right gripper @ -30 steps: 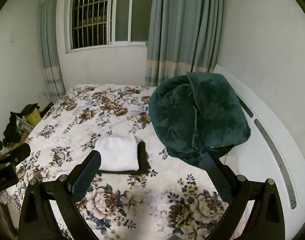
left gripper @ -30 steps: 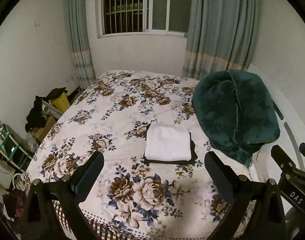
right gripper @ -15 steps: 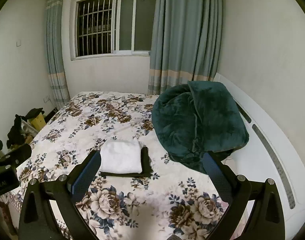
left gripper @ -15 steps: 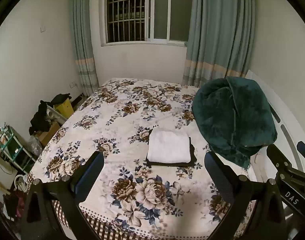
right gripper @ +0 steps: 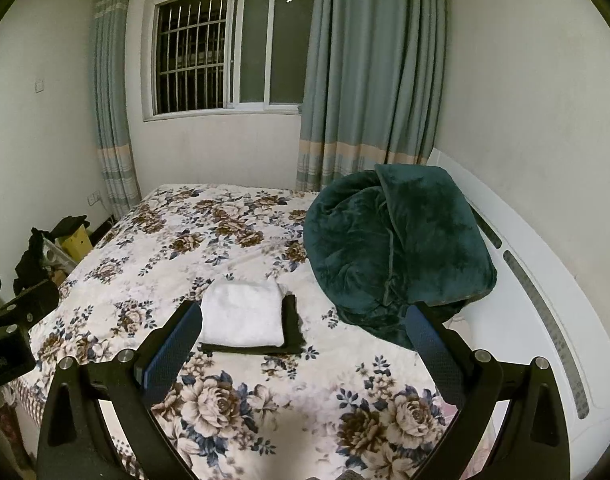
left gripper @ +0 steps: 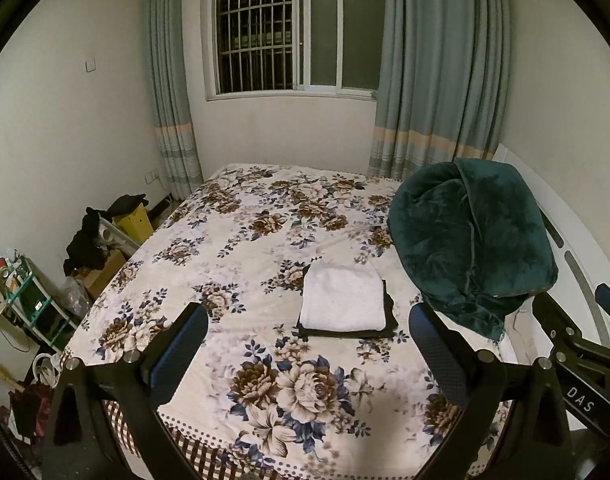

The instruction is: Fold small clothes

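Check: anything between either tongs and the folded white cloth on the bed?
Nothing visible. Left tongs and right tongs are open above bare floral bedspread; white cloth lies atop a black garment. Green blanket sits aside.

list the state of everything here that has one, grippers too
left gripper: open, empty, above the bed
right gripper: open, empty, above the bed
white cloth: folded, lying on the black cloth
black cloth: folded flat on the bedspread
green blanket: bunched in a heap
curtains: drawn aside
window: looks shut
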A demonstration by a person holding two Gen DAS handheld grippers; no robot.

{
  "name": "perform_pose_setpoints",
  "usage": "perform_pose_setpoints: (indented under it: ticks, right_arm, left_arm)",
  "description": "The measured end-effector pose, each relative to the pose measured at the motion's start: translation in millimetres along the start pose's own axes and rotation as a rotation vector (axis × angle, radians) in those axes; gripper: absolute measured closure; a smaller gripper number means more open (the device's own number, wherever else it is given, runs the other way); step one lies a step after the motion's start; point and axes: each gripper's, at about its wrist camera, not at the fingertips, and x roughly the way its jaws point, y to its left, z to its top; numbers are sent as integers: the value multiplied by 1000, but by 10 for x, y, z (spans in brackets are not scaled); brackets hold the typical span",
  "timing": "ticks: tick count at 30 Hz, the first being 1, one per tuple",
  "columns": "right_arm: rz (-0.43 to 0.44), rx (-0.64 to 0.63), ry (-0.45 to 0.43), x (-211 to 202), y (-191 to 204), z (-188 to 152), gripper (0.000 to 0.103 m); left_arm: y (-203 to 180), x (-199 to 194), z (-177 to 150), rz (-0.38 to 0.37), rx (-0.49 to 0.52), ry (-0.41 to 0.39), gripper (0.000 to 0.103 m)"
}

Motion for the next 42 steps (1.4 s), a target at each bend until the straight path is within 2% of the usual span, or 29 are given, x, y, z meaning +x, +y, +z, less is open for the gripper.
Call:
perform_pose_setpoints:
  ticks: [13, 23, 42]
  right_arm:
    - [13, -2, 0, -62, 33, 45, 0]
    - [46, -18, 5, 0, 28, 233, 0]
    - [56, -22, 17, 60, 28, 170, 0]
  left_arm:
    - [52, -51, -25, 14, -5, -3, 0]
    - [119, -72, -36, 27, -10, 0, 0]
    - [83, -36, -73, 30, -1, 13, 0]
